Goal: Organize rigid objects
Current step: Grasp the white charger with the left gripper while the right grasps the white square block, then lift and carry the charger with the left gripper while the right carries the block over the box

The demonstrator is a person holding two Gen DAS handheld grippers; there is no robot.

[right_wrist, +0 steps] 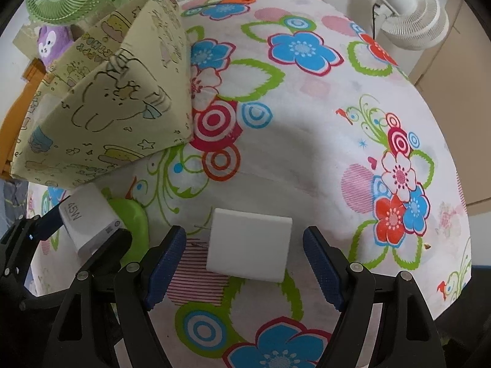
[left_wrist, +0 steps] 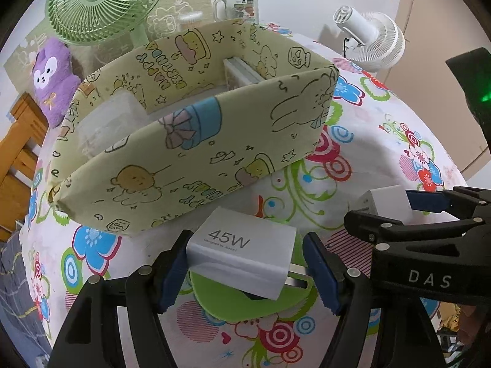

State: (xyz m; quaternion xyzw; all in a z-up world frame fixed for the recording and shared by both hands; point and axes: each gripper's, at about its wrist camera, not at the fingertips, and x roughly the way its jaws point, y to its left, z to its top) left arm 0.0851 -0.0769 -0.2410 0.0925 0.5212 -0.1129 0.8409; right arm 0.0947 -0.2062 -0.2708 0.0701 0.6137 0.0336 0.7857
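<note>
A white 45W charger [left_wrist: 242, 253] sits between the blue pads of my left gripper [left_wrist: 245, 268], which is shut on it, prongs toward the right pad. It also shows in the right wrist view [right_wrist: 89, 220]. My right gripper [right_wrist: 244, 263] is open around a plain white charger block [right_wrist: 250, 243] lying on the floral tablecloth; the pads stand apart from it. The block also shows in the left wrist view [left_wrist: 383, 201]. A yellow cartoon-print fabric bin [left_wrist: 190, 128] stands just beyond the left gripper, holding a white box [left_wrist: 242, 72] and a clear container [left_wrist: 107, 122].
A green disc [left_wrist: 245, 300] lies under the 45W charger. A green fan [left_wrist: 104, 3], a purple plush [left_wrist: 52, 76], a glass jar [left_wrist: 241, 3] and a white fan [left_wrist: 374, 43] stand at the back. Orange scissors [right_wrist: 236, 0] lie far back. The table edge [right_wrist: 451, 165] curves at right.
</note>
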